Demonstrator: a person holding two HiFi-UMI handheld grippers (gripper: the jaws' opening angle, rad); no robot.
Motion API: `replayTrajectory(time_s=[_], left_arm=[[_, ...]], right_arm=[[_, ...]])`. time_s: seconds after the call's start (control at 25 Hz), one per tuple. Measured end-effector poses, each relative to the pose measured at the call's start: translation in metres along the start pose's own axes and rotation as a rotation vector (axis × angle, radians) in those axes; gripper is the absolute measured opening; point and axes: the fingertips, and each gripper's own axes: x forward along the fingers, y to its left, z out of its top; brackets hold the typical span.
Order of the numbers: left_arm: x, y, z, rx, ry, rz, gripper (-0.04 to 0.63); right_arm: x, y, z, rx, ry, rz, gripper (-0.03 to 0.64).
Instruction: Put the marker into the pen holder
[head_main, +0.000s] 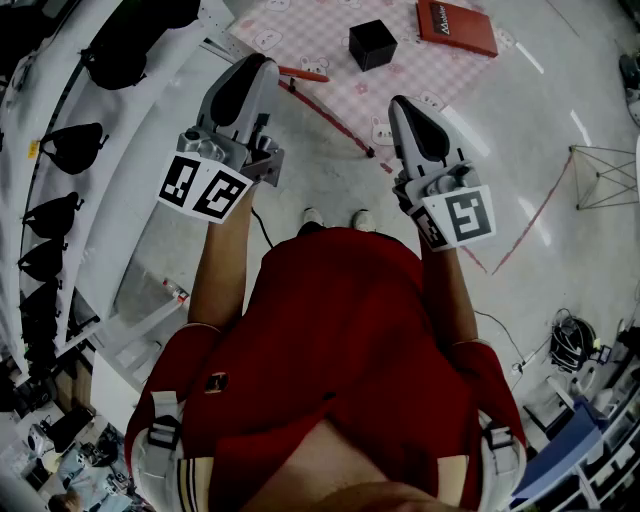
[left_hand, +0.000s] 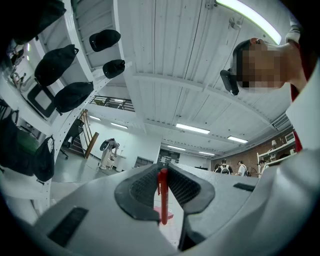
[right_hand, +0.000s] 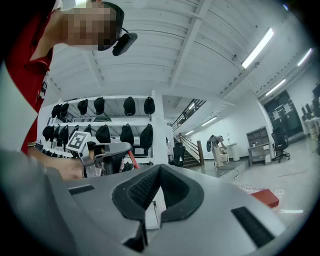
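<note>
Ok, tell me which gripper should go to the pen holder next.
The left gripper: its jaws are shut on the red marker; the right gripper is shut on nothing. The pen holder stands ahead of both.

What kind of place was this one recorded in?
Probably a large indoor lab or workshop hall: white shelving hung with black bags, ceiling strip lights, and a pale floor marked with red tape.

Red box (head_main: 456, 26) script — perhaps lettering, illegible
</note>
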Motion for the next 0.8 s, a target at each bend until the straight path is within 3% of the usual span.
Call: replayTrajectory(time_s=[0.8], left_arm=[[0.054, -0.053, -0.031, 0.072, 0.034, 0.086, 0.067]], right_arm=[[-0.053, -0.069, 0.005, 0.066, -0.036, 0.076, -0.002]])
